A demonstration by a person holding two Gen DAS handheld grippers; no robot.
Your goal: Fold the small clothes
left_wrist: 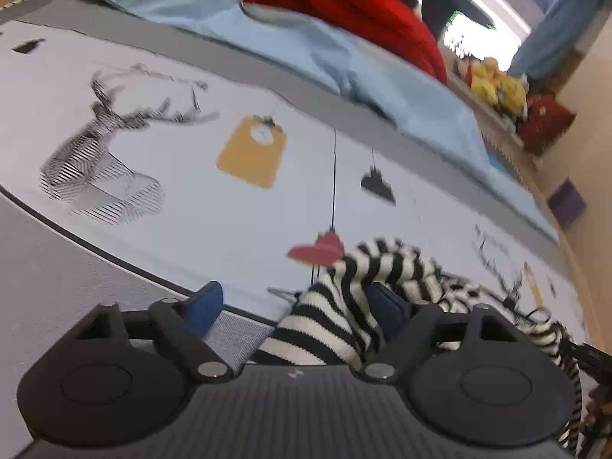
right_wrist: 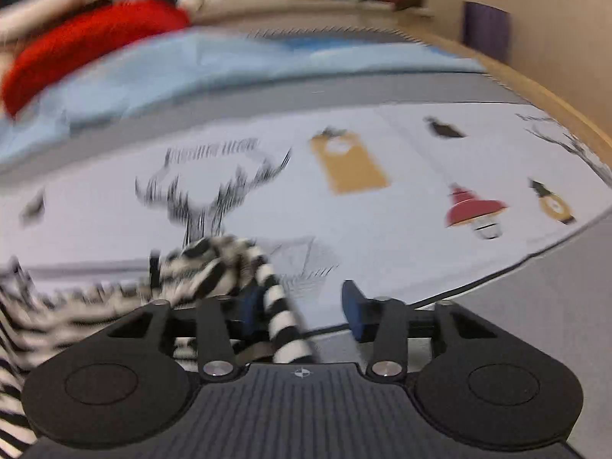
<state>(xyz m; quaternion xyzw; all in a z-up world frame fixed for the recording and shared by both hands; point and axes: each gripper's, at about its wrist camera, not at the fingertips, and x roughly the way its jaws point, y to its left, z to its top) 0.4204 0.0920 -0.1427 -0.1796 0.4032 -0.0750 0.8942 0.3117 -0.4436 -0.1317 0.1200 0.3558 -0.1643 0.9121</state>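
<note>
A small black-and-white striped garment lies bunched on a pale printed sheet. In the left wrist view it drapes over my right-hand blue fingertip; my left gripper stands wide open, its other fingertip bare. In the right wrist view, which is blurred by motion, the striped garment hangs over the left blue fingertip; my right gripper is also wide open, its right fingertip bare. Neither gripper is closed on the cloth.
The sheet shows deer, tag and lamp prints. A light blue cloth and a red knitted garment lie at the far side. Yellow and red soft toys sit on a ledge by a beige wall.
</note>
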